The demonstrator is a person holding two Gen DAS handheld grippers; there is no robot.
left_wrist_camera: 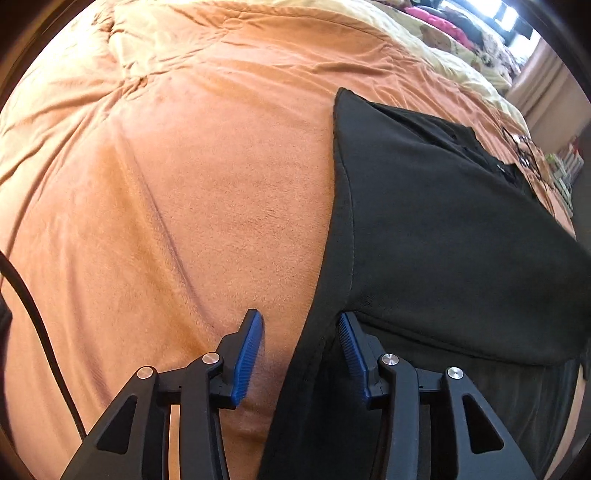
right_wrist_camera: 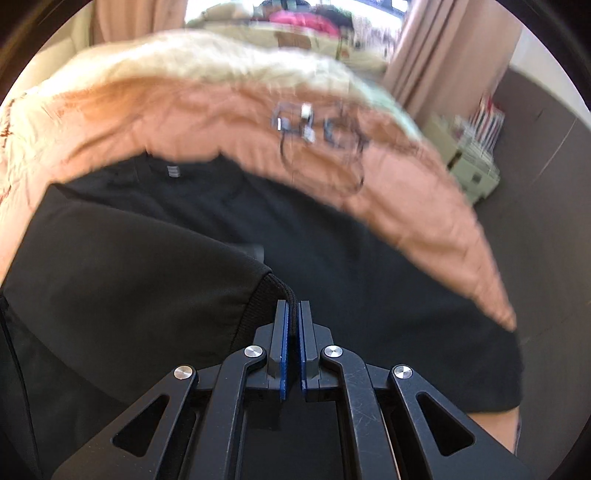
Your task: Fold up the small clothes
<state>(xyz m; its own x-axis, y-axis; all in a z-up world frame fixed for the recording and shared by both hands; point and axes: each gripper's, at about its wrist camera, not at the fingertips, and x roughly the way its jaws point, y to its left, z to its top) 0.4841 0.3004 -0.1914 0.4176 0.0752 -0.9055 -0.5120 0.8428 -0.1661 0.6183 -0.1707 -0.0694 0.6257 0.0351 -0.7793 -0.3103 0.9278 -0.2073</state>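
On orange blanket [left_wrist_camera: 184, 184], one black garment [left_wrist_camera: 443, 221]

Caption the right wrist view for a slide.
Right tool shut on the ribbed cuff of a black garment, lifting it over an orange blanket.

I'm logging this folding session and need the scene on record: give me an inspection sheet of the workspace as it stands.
Surface: orange blanket over a bed, wrinkled.
Job's things: black garment lying on the blanket, one part folded over the rest.
Clutter: eyeglasses on the blanket beyond the garment, blurred.
Grippers: left gripper jaws apart astride the garment's edge, pads not pressing; right gripper shut on a ribbed hem of the garment.
Cables: black cable at the left edge of the left wrist view.
Surroundings: curtain, pink and patterned bedding, shelf with books.
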